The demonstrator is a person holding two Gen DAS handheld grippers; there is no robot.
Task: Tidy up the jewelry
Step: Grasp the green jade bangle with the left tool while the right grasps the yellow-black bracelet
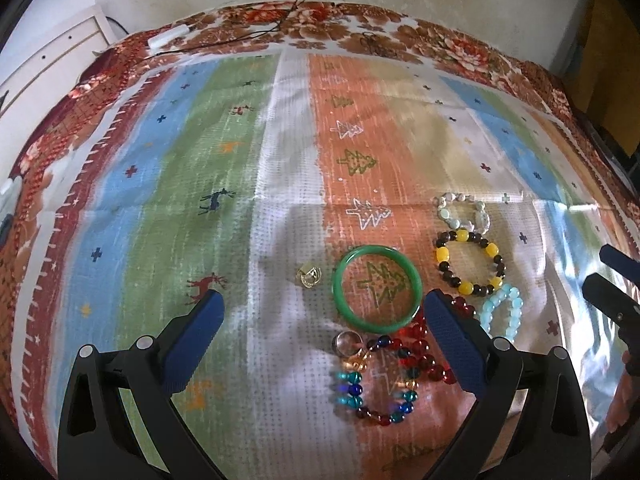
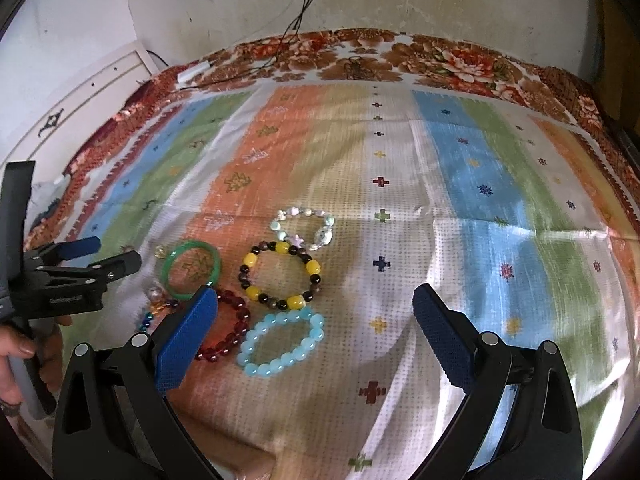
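Note:
Jewelry lies on a striped cloth [image 1: 280, 160]. A green bangle [image 1: 340, 296] lies beside a gold ring [image 1: 309, 275] and a silver ring [image 1: 347, 342]. Near them lie a multicolour bead bracelet [image 1: 356, 390], a red bead bracelet [image 2: 236, 320], a yellow-and-dark bead bracelet [image 1: 442, 255], a light blue bead bracelet [image 2: 280, 362] and a pearly white bracelet [image 1: 448, 212]. My left gripper [image 1: 322, 316] is open and empty, hovering over the bangle. My right gripper [image 2: 316, 312] is open and empty above the light blue bracelet.
The cloth lies over a floral bedspread [image 1: 360, 28] against a wall. A white cable plug [image 1: 166, 37] and black wires lie at the back left. A white cabinet [image 1: 48, 56] stands at the left. The right gripper shows at the right edge of the left wrist view [image 1: 612, 280].

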